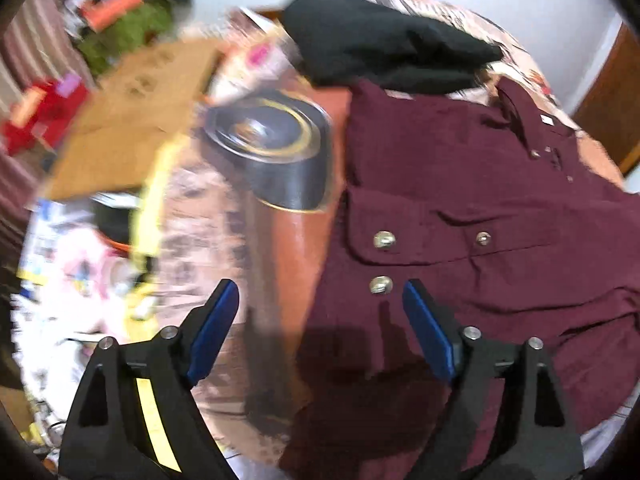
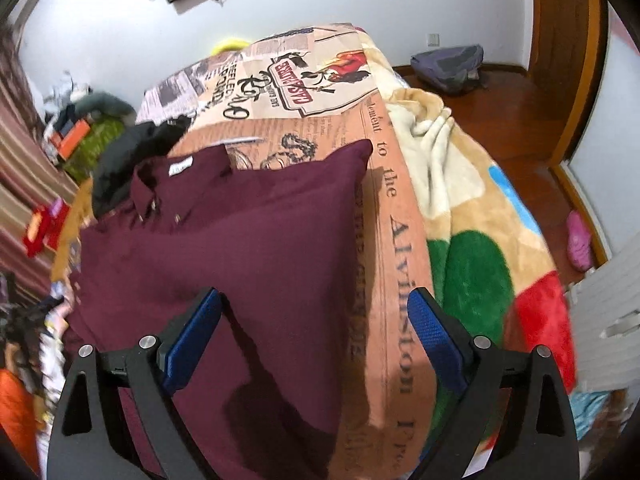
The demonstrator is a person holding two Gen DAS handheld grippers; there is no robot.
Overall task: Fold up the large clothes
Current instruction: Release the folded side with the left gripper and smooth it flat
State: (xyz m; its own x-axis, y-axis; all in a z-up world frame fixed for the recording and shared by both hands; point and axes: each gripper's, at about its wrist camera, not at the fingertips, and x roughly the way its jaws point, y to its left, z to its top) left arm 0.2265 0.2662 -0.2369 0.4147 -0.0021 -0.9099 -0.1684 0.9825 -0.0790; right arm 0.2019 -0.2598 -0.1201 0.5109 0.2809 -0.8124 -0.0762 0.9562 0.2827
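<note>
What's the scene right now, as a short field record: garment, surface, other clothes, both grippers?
garment: maroon shirt, lying buttoned side up, collar at the far end, one side folded in to a point
surface: bed with newspaper-print cover
other clothes: black garment bunched beyond the collar
nearby: coloured blanket beside the cover
left gripper: jaws open over the shirt's edge, nothing between them
right gripper: jaws open above shirt and cover, holding nothing
</note>
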